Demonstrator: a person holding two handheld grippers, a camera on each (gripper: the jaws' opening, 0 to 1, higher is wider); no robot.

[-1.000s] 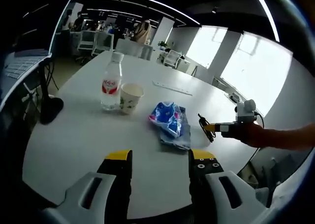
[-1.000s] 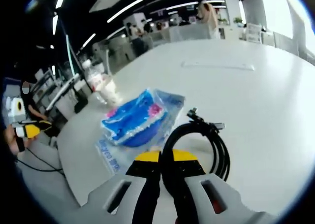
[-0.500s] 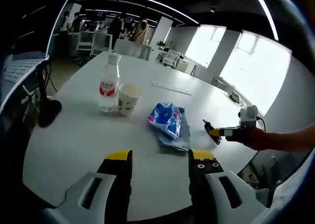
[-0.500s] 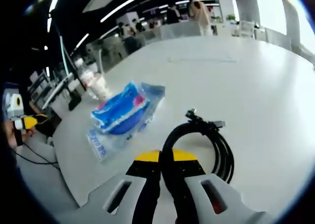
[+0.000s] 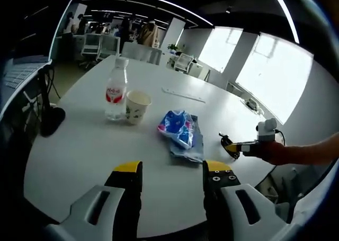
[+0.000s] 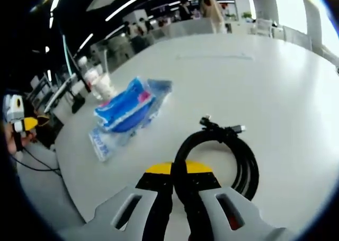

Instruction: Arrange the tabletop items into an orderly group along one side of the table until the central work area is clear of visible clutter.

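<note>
A coiled black cable (image 6: 225, 153) lies against the white round table (image 6: 275, 82), and my right gripper (image 6: 179, 169) is shut on its near loop. The same cable (image 5: 226, 144) hangs at the right gripper's tip in the left gripper view, near the table's right edge. A blue tissue pack (image 5: 181, 131) (image 6: 124, 114) lies mid-table. A water bottle (image 5: 116, 90) stands upright beside a paper cup (image 5: 136, 106) at the far left. My left gripper (image 5: 172, 172) is open above the near table edge, with nothing between its fingers.
A clear ruler (image 5: 184, 95) lies farther back on the table (image 5: 79, 151). Office chairs (image 5: 100, 44) and desks stand behind it. A black stand base (image 5: 52, 119) sits on the floor at the left. People stand in the background.
My right gripper has drawn the cable back toward the table's edge, away from the tissue pack. The left gripper has barely moved.
</note>
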